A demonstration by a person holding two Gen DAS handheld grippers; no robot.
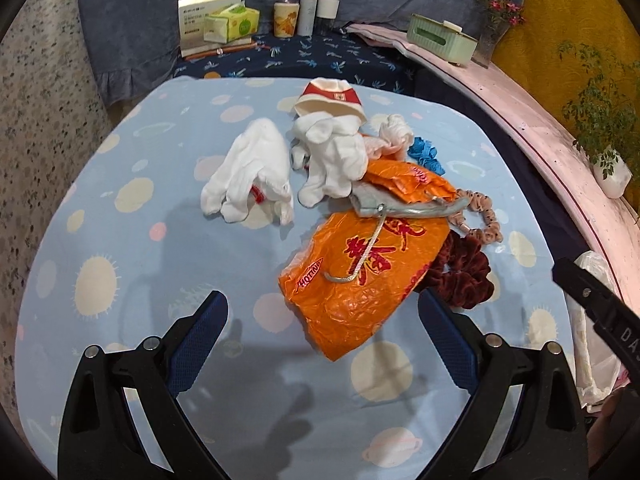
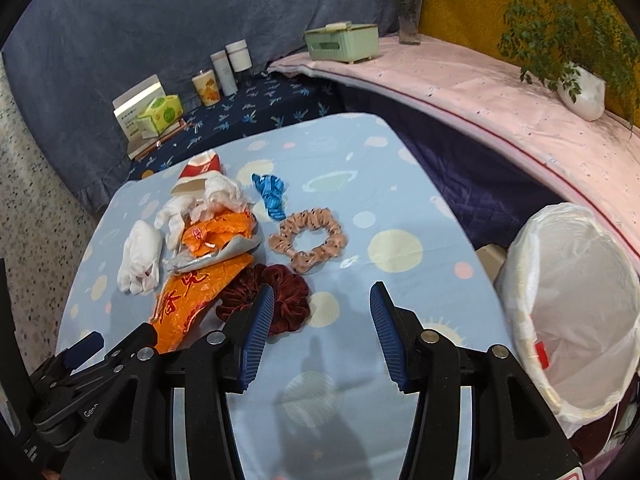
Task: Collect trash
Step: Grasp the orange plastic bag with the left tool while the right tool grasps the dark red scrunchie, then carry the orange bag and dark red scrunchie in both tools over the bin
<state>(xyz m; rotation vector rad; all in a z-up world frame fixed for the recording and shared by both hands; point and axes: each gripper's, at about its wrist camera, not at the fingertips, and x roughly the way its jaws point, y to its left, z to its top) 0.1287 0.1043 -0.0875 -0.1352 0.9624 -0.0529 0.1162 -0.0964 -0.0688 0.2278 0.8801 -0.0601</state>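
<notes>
An orange plastic wrapper [image 1: 360, 276] lies on the light blue table [image 1: 120, 280], with a grey pouch and cord [image 1: 384, 204] across it. Behind it lie white gloves [image 1: 248, 172], a paper cup [image 1: 332, 100] and crumpled tissue [image 1: 394, 132]. My left gripper [image 1: 324, 300] is open, its jaws wide apart just in front of the wrapper's near end. My right gripper [image 2: 322, 292] is open and empty above the table, beside the dark red scrunchie [image 2: 280, 292]. The wrapper also shows in the right wrist view [image 2: 188, 300]. A bin with a white liner [image 2: 576, 292] stands off the table's right edge.
A beige spotted scrunchie [image 2: 308, 240] and a blue scrunchie [image 2: 272, 194] lie on the table. Behind it stand a tissue pack [image 1: 232, 22], bottles [image 1: 320, 10] and a green box [image 2: 342, 42]. A pink ledge [image 2: 500, 92] with potted plants [image 2: 576, 76] runs on the right.
</notes>
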